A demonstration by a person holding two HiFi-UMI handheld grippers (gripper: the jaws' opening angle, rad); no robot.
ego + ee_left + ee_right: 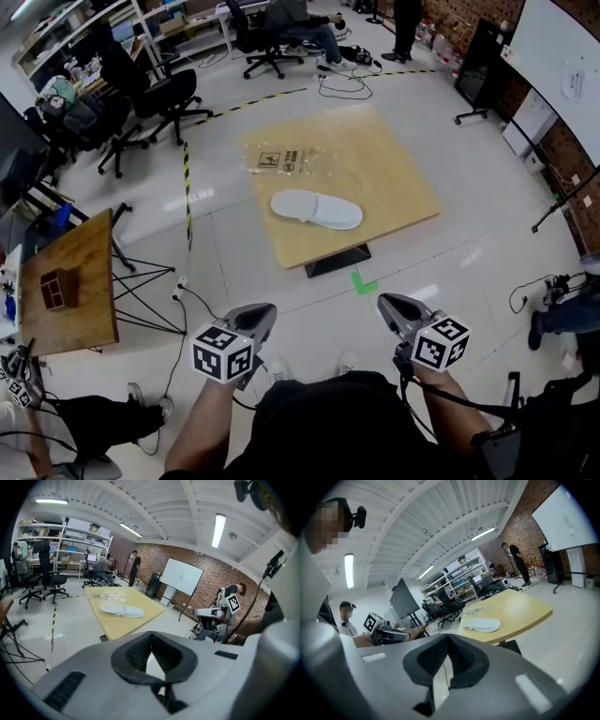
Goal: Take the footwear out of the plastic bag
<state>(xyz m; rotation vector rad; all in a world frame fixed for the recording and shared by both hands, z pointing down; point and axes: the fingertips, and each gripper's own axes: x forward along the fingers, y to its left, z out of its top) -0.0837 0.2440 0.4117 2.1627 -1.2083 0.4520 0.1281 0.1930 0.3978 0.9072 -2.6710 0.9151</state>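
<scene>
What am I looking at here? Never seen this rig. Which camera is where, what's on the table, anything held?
No robot: a person holds a handheld claw in each hand. The head view looks down from their head, showing the left claw and right claw near the waist. The other two views come from cameras riding on each claw. On the wooden table lie white slippers, outside the clear plastic bag beyond them. Both claws are shut and empty.

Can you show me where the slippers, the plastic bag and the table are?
slippers [317, 209], head view, middle of the white pair.
plastic bag [302, 159], head view, its clear middle, beside the printed label.
table [398, 183], head view, bare wood right of the slippers.
</scene>
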